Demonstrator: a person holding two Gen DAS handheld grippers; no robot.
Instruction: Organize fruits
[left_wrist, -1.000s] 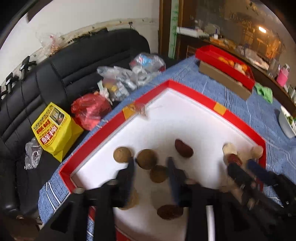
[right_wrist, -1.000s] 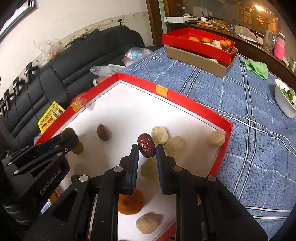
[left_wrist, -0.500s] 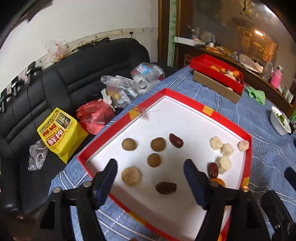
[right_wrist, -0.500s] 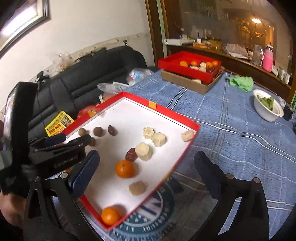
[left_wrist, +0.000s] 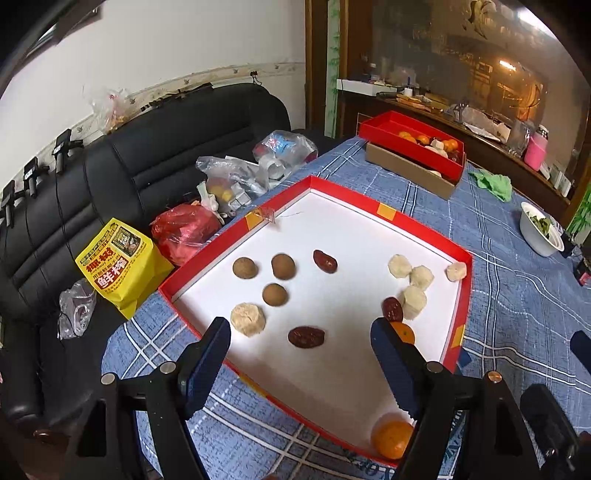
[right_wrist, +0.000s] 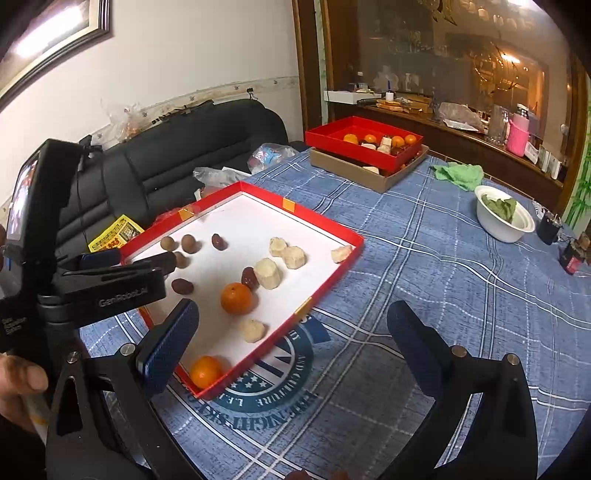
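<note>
Left claw (left_wrist: 299, 347): spread wide, nothing between its fingers; it hung over the near edge of the tray.
Right claw (right_wrist: 291, 328): spread as wide as it went, nothing pinched; it hung over the cloth (right_wrist: 443, 295), just right of the tray.
Writing on the left claw: "GenRobot.AI" in pale letters on its black side, read from the right camera.
Yellow bag (left_wrist: 120, 267): big red Chinese letters, far left of the left claw on the black sofa (left_wrist: 147, 166).
Cloth print: a round blue badge with letters upside down, too cut off to read, just under the right claw.
Tray (left_wrist: 417, 225): red rim, white floor, right in front of both claws.
Brown balls (left_wrist: 275, 293): three round ones, ahead of the left finger.
Red dates (left_wrist: 306, 336): three dark wrinkly ones; one lay between the left claw's fingers, further on.
Pale lumps (left_wrist: 248, 319): bumpy, cream coloured.
Oranges (right_wrist: 236, 297): two, shiny, nearest the claws.
Far box (right_wrist: 364, 142): red, well beyond both claws, with more oranges.
</note>
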